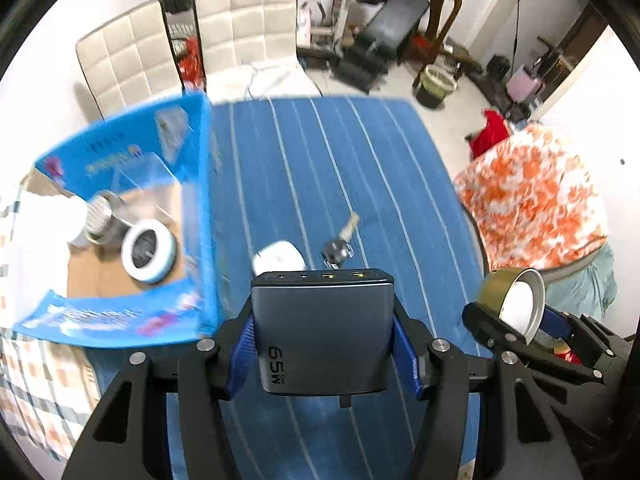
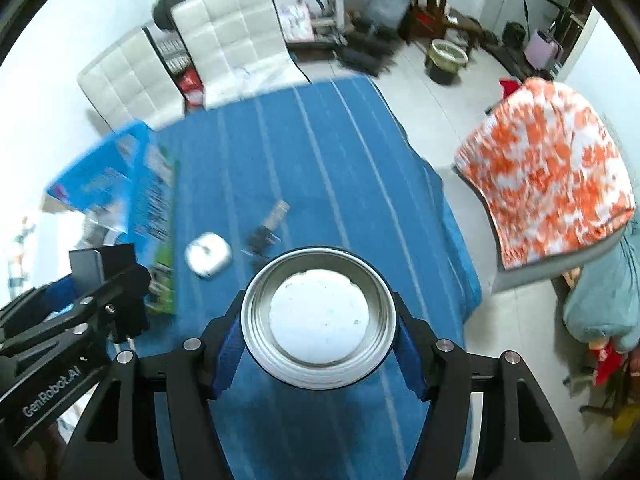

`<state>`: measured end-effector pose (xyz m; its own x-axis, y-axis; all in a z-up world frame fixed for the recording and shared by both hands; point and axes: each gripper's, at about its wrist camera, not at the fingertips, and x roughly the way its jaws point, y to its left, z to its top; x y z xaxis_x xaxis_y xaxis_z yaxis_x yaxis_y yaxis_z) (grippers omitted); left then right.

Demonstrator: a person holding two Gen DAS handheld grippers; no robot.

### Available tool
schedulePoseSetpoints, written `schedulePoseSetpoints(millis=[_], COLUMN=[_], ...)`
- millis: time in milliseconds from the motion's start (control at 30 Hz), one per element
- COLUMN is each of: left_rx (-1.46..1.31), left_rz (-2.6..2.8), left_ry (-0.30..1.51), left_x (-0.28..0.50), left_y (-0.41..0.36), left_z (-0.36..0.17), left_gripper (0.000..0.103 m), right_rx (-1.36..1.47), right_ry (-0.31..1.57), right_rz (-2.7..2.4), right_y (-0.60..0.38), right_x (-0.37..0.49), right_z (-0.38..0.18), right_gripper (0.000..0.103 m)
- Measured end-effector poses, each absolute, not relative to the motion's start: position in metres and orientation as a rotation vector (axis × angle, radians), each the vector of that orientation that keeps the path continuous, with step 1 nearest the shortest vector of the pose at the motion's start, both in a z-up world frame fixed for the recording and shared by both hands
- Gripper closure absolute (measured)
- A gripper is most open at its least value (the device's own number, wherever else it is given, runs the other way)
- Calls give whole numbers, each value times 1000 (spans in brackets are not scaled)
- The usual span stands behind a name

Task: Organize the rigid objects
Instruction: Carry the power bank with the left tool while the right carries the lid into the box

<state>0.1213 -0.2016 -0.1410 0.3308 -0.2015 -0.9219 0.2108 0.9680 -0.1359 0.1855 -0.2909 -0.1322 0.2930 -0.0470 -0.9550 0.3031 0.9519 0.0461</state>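
Observation:
My left gripper (image 1: 323,332) is shut on a grey 65W charger block (image 1: 323,332) and holds it above the blue striped table (image 1: 320,168), just right of the open blue cardboard box (image 1: 196,184). My right gripper (image 2: 318,320) is shut on a round metal lid (image 2: 318,316) with a white inner face; it also shows in the left wrist view (image 1: 516,300). On the cloth lie a white earbud case (image 2: 208,254) and a car key (image 2: 266,232). The box holds a blue-white tape roll (image 1: 149,250) and a metal cylinder (image 1: 102,216).
Two white padded chairs (image 1: 248,24) stand behind the table's far edge. A chair with an orange-white cloth (image 2: 548,168) stands to the right. Gym equipment (image 1: 372,20) and a bin (image 1: 436,84) are on the floor beyond.

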Motion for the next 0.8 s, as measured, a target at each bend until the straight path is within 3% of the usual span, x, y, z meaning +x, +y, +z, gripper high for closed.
schedulePoseSetpoints(millis=[367,800], left_rx=[0,-70], left_rz=[-198,-58], left_ry=[1058,1026], left_x=[121,114], left_y=[-102,22], left_z=[-67,-44], left_gripper=[47,47], right_rx=[179,114], right_ry=[1160,1133], right_rz=[-102,19], right_y=[-170,-44], right_x=[210,234], right_z=[-73,-55], right_gripper=[36,36])
